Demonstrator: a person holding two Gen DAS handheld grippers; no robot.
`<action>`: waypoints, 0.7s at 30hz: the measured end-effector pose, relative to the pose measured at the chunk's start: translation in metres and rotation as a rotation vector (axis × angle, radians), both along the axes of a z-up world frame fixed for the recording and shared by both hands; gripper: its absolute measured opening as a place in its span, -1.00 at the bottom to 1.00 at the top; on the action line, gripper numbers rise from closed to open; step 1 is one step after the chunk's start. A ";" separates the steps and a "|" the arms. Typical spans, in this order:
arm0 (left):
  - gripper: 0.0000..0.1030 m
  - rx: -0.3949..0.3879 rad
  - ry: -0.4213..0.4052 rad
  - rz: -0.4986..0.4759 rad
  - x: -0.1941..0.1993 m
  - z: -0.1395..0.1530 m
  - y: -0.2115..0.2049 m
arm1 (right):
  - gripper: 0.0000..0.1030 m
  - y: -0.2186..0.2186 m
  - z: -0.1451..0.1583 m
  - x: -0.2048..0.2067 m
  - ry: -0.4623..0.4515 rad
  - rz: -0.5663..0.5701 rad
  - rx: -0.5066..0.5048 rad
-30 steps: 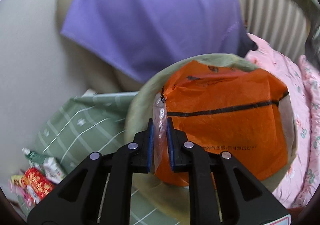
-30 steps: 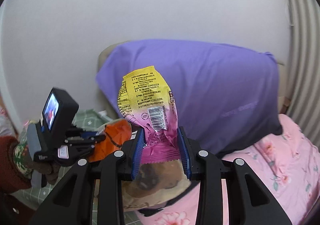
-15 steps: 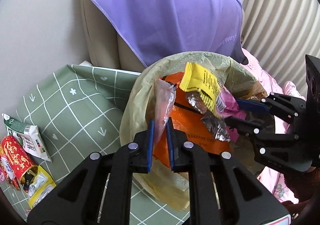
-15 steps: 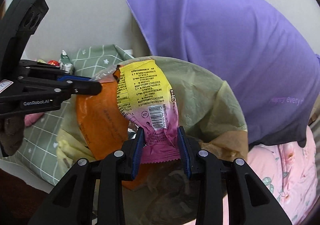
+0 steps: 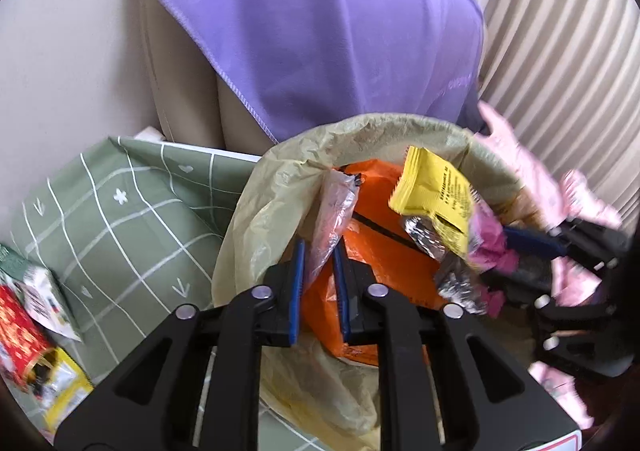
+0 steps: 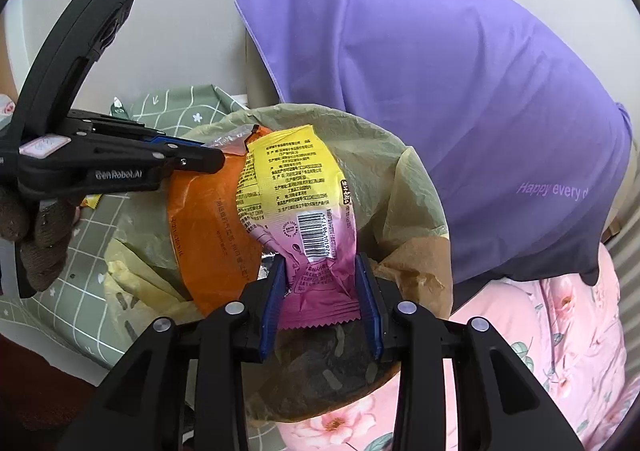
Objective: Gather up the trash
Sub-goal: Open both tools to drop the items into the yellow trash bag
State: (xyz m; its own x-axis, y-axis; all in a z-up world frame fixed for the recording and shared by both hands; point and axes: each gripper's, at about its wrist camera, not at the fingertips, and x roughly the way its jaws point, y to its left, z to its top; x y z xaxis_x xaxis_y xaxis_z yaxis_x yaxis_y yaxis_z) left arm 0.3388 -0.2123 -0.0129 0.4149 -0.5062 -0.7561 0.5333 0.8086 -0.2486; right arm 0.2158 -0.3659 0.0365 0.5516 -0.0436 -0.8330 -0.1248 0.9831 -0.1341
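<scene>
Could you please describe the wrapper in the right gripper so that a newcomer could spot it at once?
Find the yellowish trash bag below the purple cloth. Over its mouth, the right gripper pinches a wrapper: yellow on top, magenta below, with a barcode, unlike the plain orange bag beside it.

glossy plastic wrapper [image 6: 298, 207], thin matt bin liner [image 6: 412, 187], purple cloth [image 6: 440, 91] smooth.

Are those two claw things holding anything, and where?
Yes. The left gripper pinches the clear plastic wrapper by its lower end; the right gripper clamps the yellow-pink snack packet by its pink end.
</scene>
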 end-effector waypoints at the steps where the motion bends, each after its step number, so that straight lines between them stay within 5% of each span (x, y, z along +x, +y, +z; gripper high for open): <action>1: -0.60 -0.052 0.023 0.005 0.000 0.003 0.009 | -0.26 0.000 0.000 -0.001 -0.004 0.002 0.017; 5: -0.22 -0.134 0.037 0.027 -0.005 0.016 0.034 | -0.01 0.001 0.003 -0.004 -0.022 0.008 0.055; 11: 0.26 -0.150 -0.053 0.184 -0.025 0.042 0.099 | 0.05 0.004 0.033 -0.014 -0.142 -0.035 0.108; 17: 0.46 -0.102 -0.173 0.388 -0.050 0.051 0.185 | 0.12 0.031 0.062 -0.010 -0.269 -0.001 0.157; 21: 0.50 -0.055 -0.214 0.492 -0.067 0.047 0.247 | 0.17 0.066 0.058 0.004 -0.222 0.089 0.239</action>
State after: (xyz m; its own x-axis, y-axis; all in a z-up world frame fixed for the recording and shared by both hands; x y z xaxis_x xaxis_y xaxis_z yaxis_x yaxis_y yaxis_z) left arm 0.2714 0.0347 0.0339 0.7547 -0.2497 -0.6067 0.1382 0.9645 -0.2250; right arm 0.2201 -0.2998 0.0947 0.7136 0.1948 -0.6729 -0.2054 0.9765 0.0648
